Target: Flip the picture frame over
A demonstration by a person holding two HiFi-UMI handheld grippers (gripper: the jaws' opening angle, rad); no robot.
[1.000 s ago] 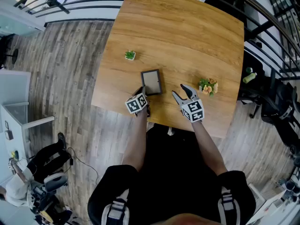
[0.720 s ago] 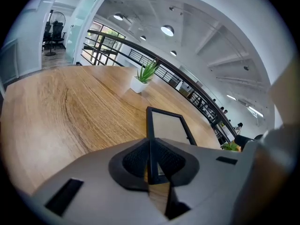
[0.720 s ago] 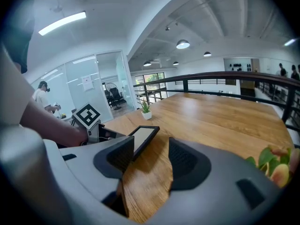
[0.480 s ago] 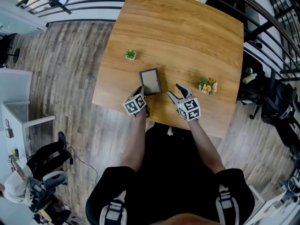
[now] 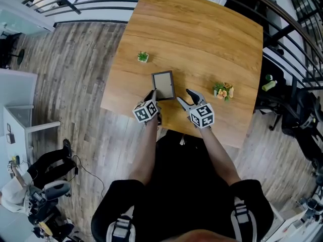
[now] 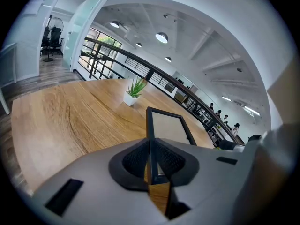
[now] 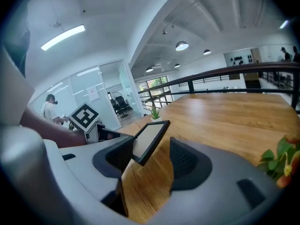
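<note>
The left gripper (image 5: 153, 96) is smooth grey plastic with black bumpy pads. Its jaws are squeezed tight on the near edge of the picture frame (image 5: 163, 85). The frame is thin and flat. It has a dark skinny rim and a plain pale grey middle. It sits tilted, with its near end lifted off the wood. I cannot tell if its far end touches the table.

The right gripper (image 5: 184, 97) is just beside it. Its jaws stand apart and have just been opening a bit wider. The frame's near corner pokes into the gap between them, but the pads do not press on it.

Both grippers hang over the near edge of the table (image 5: 202, 44). The table is light wood with long wavy grain lines and rounded corners.

Some orange and yellow flowers (image 5: 223, 91) with green leaves sit near the right gripper. A little spiky green plant (image 5: 143, 57) in a white pot stands well apart on the far left. Past the frame the wood is bare and wide. Beyond the far edge runs a black railing (image 5: 91, 4) over a grey plank floor (image 5: 75, 74).
</note>
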